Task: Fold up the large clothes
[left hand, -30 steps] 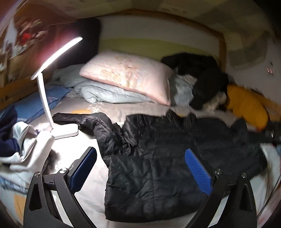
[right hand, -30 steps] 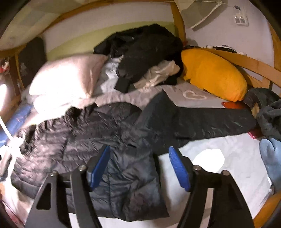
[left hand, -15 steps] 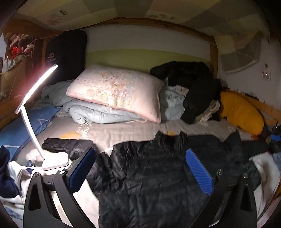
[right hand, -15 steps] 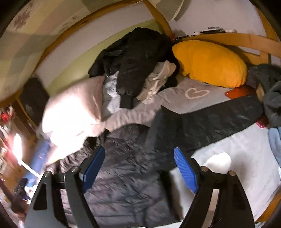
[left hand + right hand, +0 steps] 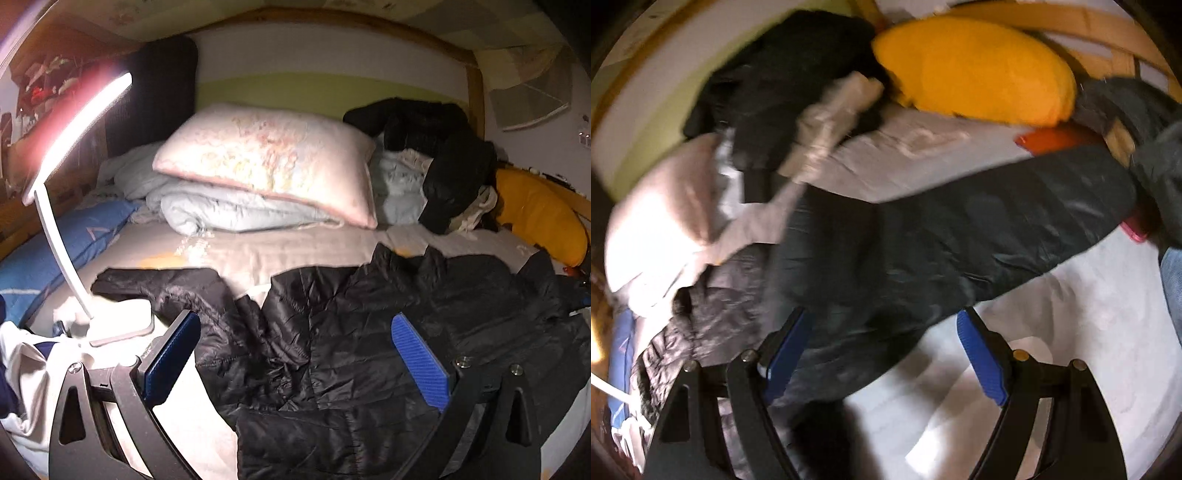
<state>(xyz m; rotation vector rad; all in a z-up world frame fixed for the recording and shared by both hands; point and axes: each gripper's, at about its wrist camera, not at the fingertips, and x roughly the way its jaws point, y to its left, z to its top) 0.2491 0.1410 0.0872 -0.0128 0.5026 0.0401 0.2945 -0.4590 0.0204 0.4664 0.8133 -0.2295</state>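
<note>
Far left of your left view, a lit desk lamp (image 5: 70, 206) stands with its base on the bed (image 5: 295, 254), a heap of white and navy clothes (image 5: 26, 369) just beside it. Your left tool (image 5: 295, 354) hovers with its pads apart, nothing between them but air above the black puffer jacket (image 5: 351, 350). The jacket lies spread across the middle of the bed, collar toward the pink pillow (image 5: 266, 158), with one sleeve (image 5: 162, 284) trailing toward the lamp base. Past it, a dark clothes pile (image 5: 432, 147) sits at the headboard and a yellow cushion (image 5: 535, 214) to the far right. In your right view, blurred, the right tool (image 5: 882, 354) also stands wide, empty; its jaws have just been opening, and nothing is clamped. The other sleeve (image 5: 997, 229) stretches right toward the bed's edge, cuff near a grey garment (image 5: 1145, 122). Handling judgement: quilted shell looks light, soft, springy and slick, so it will likely slide on itself and puff back after a fold. Take hold at seams or edges where the fabric is doubled: cuff or sleeve end for your right tool, shoulder seam or hem corner for your left. Pinch deep, not just the outer skin. Mind the lamp when you pull the left sleeve in.
</note>
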